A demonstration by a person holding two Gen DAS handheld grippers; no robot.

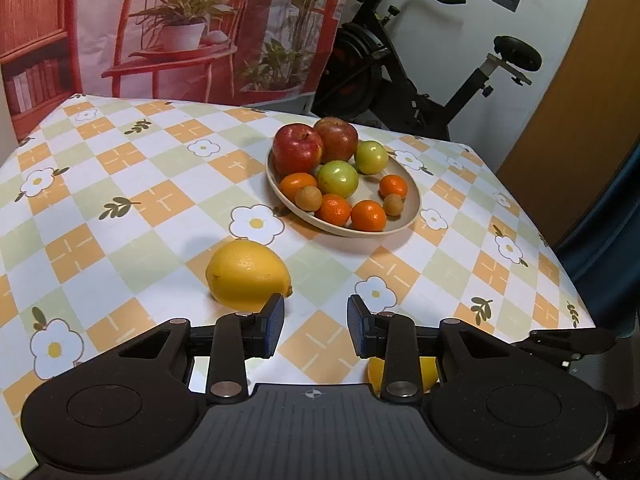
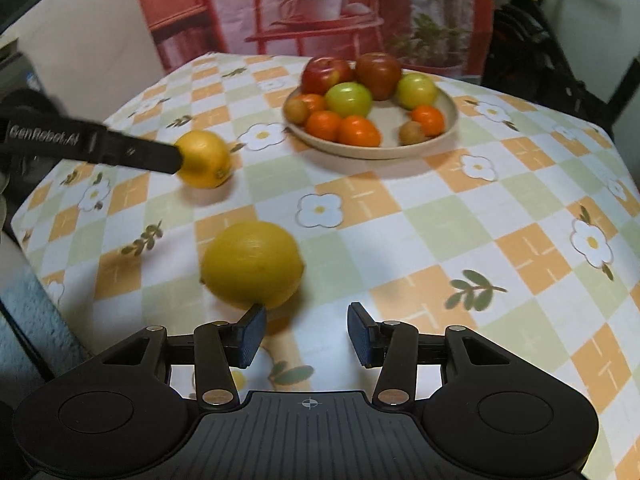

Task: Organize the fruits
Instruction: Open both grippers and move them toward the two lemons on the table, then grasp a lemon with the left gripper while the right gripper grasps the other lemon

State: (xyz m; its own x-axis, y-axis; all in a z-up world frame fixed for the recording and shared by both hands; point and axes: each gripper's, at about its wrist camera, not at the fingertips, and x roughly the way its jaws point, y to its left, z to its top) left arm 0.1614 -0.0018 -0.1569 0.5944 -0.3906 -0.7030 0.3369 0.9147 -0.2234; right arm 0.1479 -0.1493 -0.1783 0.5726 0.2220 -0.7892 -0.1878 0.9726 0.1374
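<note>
A beige plate (image 1: 360,234) (image 2: 372,154) at the far side of the table holds red apples (image 1: 298,148), green apples (image 1: 338,178), several small oranges (image 1: 368,214) and small brown fruits. Two lemons lie on the cloth. One lemon (image 1: 246,272) (image 2: 204,160) sits just ahead of my left gripper (image 1: 316,330), off its left finger; the jaws stand apart with nothing between them. The other lemon (image 2: 252,264) (image 1: 430,372) lies ahead-left of my right gripper (image 2: 306,336), which is open and empty. In the right wrist view, a black left finger (image 2: 120,148) crosses in front of the far lemon.
A checked tablecloth with flowers (image 1: 120,184) covers the table. A red printed backdrop (image 1: 180,28) hangs behind it and an exercise bike (image 1: 400,80) stands at the back right. The table's right edge (image 1: 560,272) drops off near a dark blue cloth.
</note>
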